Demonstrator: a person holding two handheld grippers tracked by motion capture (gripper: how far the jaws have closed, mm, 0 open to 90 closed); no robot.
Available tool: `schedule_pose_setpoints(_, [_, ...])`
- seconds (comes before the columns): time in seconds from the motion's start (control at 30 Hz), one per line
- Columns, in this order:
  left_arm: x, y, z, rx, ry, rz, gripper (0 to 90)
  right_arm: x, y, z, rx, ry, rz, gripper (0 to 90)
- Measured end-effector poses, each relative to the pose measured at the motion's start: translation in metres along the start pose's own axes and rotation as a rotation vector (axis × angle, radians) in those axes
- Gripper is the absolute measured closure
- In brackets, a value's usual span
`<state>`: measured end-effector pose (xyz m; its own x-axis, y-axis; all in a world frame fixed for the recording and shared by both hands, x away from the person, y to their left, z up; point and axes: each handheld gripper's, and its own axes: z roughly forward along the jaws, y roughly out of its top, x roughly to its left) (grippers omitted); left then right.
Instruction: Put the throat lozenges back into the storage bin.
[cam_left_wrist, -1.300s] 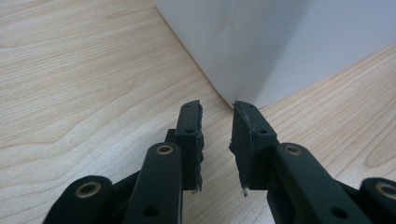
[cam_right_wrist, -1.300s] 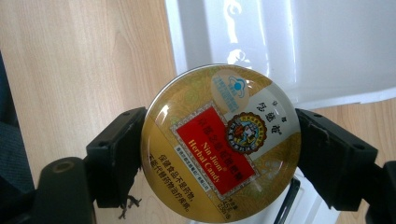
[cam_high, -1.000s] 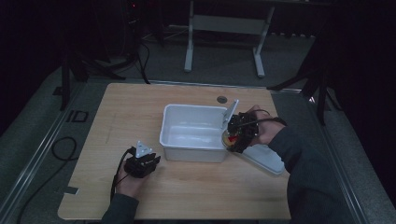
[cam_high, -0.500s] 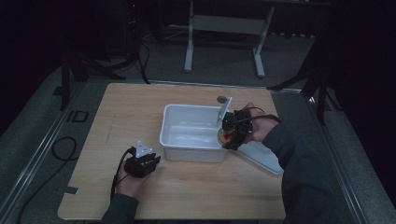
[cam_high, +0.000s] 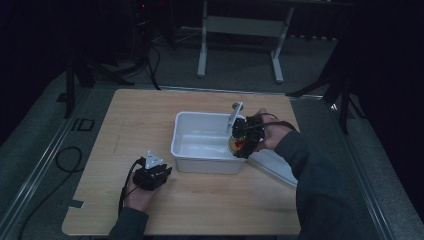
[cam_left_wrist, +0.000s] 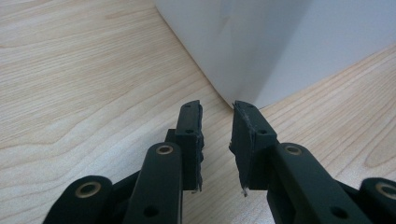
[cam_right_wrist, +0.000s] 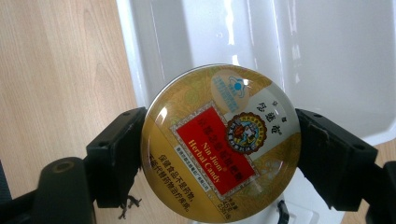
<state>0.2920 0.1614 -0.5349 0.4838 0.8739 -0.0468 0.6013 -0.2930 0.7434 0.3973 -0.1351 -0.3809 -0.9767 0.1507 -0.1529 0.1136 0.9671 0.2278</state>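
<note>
While my right gripper (cam_right_wrist: 219, 154) pinches the round candy tin (cam_right_wrist: 220, 140) flat between its jaws, the tin hangs over the near right rim of the white tub (cam_high: 200, 150), and the tub's hollow lies just beyond. My left gripper (cam_left_wrist: 217, 140) rests on the counter (cam_high: 150, 115) by the tub's corner, jaws apart and empty. How high the tin clears the rim is hard to judge.

A dim lab or recording studio: a bare light-wood table (cam_high: 150, 115) stands on grey carpet (cam_high: 240, 55), ringed by black stand legs (cam_high: 75, 80) and trailing cables (cam_high: 65, 160), with a white metal desk frame (cam_high: 240, 30) behind and dark surroundings beyond.
</note>
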Motion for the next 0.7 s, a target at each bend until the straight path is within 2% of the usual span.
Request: schedule_pose_setpoints(0.7, [0.001, 0.000, -0.001, -0.006, 0.002, -0.007, 72.9, -0.005, 0.011, 0.012, 0.016, -0.003, 0.013, 20.2])
